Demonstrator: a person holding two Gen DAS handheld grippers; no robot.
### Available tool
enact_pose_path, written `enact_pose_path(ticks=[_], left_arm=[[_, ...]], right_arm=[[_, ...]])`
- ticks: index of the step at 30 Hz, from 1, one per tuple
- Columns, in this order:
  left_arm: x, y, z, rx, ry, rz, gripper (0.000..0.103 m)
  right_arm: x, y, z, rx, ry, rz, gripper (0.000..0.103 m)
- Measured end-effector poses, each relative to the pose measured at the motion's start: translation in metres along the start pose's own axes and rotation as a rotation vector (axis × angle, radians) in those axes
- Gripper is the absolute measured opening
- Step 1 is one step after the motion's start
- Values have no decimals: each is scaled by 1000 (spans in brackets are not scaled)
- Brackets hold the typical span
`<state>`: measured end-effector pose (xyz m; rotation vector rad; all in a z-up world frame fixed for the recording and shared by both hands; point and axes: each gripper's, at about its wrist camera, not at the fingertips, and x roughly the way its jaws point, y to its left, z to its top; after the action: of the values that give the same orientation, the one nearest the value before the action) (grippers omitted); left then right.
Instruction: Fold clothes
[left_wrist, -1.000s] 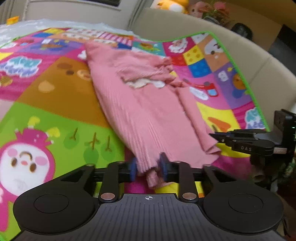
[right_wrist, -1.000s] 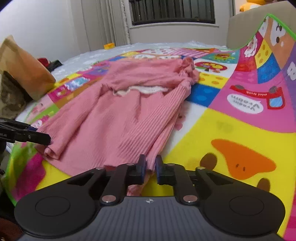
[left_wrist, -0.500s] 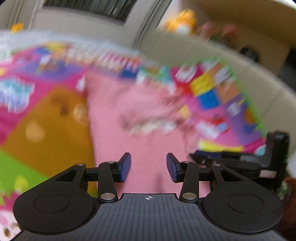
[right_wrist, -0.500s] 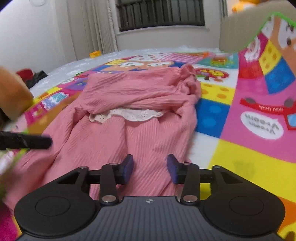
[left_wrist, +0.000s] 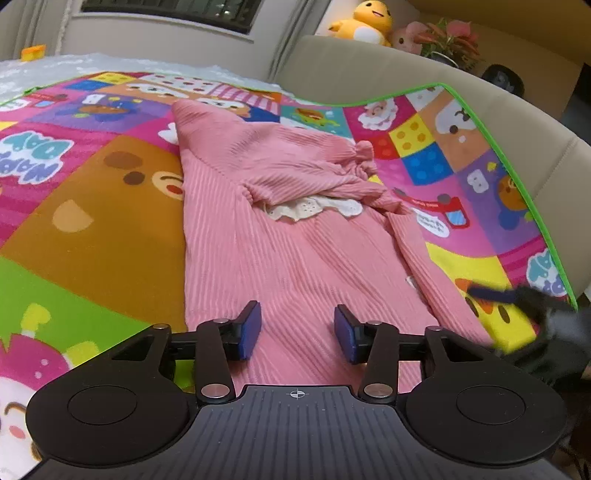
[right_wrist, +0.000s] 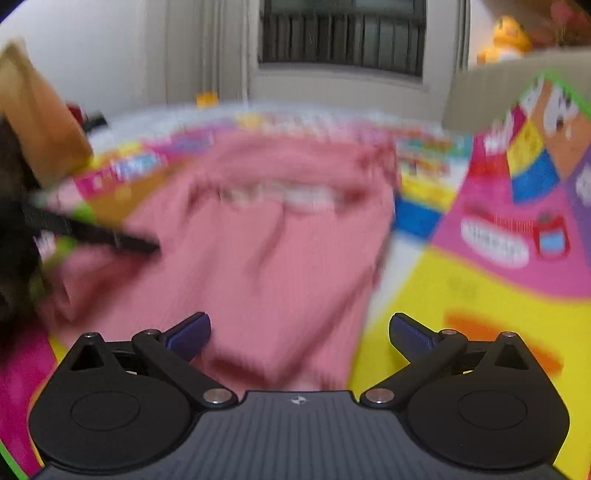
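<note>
Both grippers let go — left gripper (left_wrist: 297, 330) and right gripper (right_wrist: 299, 332) jaws wide apart, pink ribbed top (left_wrist: 295, 236) flat on play mat (left_wrist: 92, 206).

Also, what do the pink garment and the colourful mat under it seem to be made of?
Pink garment: soft ribbed knit, matte; fine parallel ridges, with a cream lace-like trim. Colourful mat: looks like short plush fabric, printed with cartoons and edged in green; possibly foam beneath.

bright cartoon-print play mat with green edge (left_wrist: 92, 229) spread over beige padded sofa back (left_wrist: 461, 96); yellow plush duck (left_wrist: 364, 20) and potted red-leaf plant (left_wrist: 448, 40) up on ledge behind
</note>
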<state>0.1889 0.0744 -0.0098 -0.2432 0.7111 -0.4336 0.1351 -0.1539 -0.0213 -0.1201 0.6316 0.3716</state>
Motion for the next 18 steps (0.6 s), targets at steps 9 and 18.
enact_pose_path(ticks=[9,18], left_arm=[[-17,-13,-18,15,7,-5,51],[-41,-34,-43,93,53,-70,58]], right_arm=[[-1,-6,0,82,90,7,103],[1,-16,4,18,61,-119,103]])
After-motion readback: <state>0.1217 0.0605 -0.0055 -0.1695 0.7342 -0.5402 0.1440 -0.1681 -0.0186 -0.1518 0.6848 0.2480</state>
